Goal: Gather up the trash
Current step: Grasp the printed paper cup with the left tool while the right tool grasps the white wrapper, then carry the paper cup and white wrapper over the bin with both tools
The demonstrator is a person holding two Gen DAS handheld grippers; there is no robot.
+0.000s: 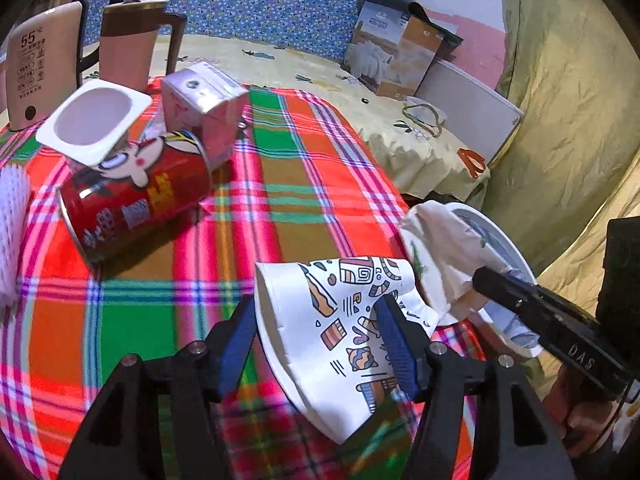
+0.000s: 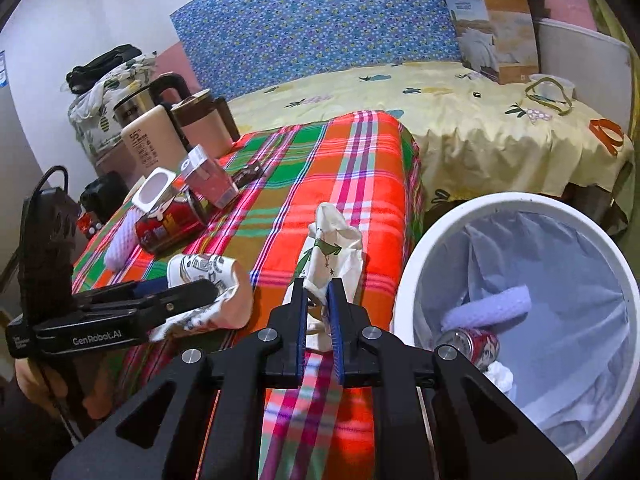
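A crushed paper cup (image 1: 320, 332) with colourful drawings lies on its side on the plaid tablecloth (image 1: 288, 184). My left gripper (image 1: 318, 304) is open and straddles it, one blue pad by the rim and the other over its printed side. The same cup (image 2: 224, 276) shows beside the left gripper (image 2: 210, 290) in the right wrist view. My right gripper (image 2: 318, 300) is shut on a crumpled white paper wrapper (image 2: 336, 244) with green print, at the table's edge next to the white trash bin (image 2: 412, 272). The right gripper (image 1: 486, 280) and wrapper (image 1: 444, 248) also appear from the left wrist.
A red can (image 1: 136, 196) on its side, a white yogurt cup (image 1: 94, 120), a pink carton (image 1: 204, 108) and white foam netting (image 1: 12, 220) lie at the table's far left. Kettles (image 1: 128, 48) stand behind. The bin holds a red can (image 2: 476, 346) and purple foam (image 2: 492, 306).
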